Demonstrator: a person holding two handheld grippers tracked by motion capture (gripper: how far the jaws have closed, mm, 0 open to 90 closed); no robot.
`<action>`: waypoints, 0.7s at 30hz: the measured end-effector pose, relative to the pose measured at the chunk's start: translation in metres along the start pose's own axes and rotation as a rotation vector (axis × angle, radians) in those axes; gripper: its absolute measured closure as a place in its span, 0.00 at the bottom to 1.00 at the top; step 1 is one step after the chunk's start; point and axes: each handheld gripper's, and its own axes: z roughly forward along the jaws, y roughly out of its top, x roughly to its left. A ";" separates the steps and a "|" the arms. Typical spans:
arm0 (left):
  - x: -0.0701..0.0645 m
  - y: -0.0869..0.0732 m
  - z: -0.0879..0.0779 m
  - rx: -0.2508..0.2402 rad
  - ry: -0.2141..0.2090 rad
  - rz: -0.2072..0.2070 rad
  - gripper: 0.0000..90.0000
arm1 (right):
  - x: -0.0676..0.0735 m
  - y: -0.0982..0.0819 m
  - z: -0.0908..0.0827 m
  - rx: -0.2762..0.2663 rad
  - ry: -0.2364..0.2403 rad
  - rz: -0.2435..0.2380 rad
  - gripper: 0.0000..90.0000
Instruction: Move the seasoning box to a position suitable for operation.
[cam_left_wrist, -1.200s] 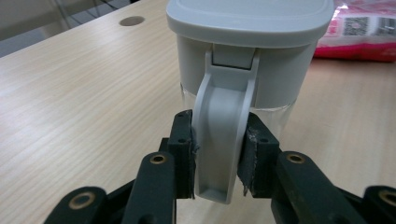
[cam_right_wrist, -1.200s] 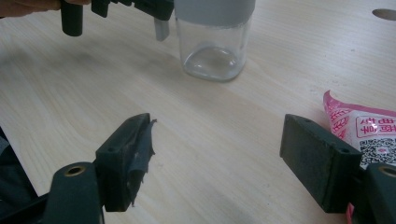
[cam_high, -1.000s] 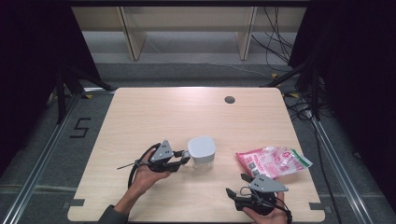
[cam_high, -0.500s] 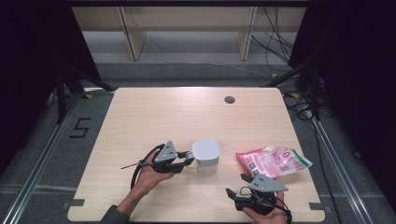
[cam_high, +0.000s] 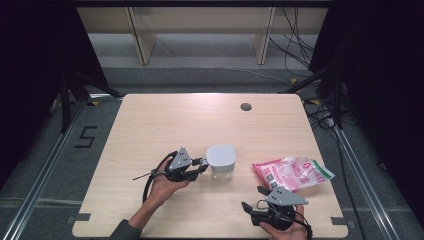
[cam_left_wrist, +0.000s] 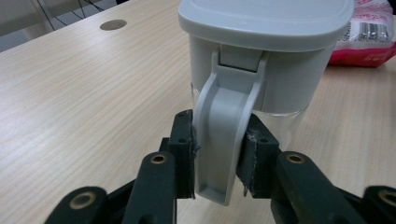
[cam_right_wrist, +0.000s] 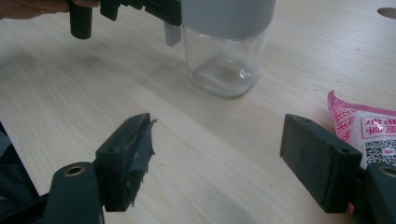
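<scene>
A clear glass jar (cam_high: 221, 161) with a grey lid stands upright on the wooden table (cam_high: 200, 120), a little front of centre. A grey latch (cam_left_wrist: 224, 140) hangs down its side. My left gripper (cam_high: 202, 164) comes at the jar from the left and is shut on that latch, one pad (cam_left_wrist: 184, 140) on each side. My right gripper (cam_high: 252, 197) rests near the front edge, open with nothing between its fingers (cam_right_wrist: 128, 154). In the right gripper view the jar (cam_right_wrist: 224, 46) stands ahead, beyond the open jaws. A pink packet (cam_high: 292, 172) lies to the right of the jar.
A round cable hole (cam_high: 245, 106) sits in the table's far right part. The pink packet (cam_right_wrist: 369, 126) lies close beside my right gripper's right jaw. Wooden shelf legs (cam_high: 140, 35) and cables stand beyond the far edge. Metal rails run along both sides of the table.
The jar and my left gripper on its latch have shifted slightly to the right. The right gripper has stayed where it was.
</scene>
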 end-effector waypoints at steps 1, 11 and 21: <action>0.001 0.000 0.000 -0.001 -0.004 0.003 0.76 | 0.001 0.000 0.000 -0.003 0.000 0.014 0.29; 0.007 -0.001 0.001 -0.008 0.014 0.005 0.76 | -0.001 0.000 0.000 0.001 0.006 -0.009 0.29; 0.012 -0.003 -0.001 -0.013 0.039 -0.035 0.71 | -0.002 -0.001 -0.001 0.001 0.004 -0.014 0.29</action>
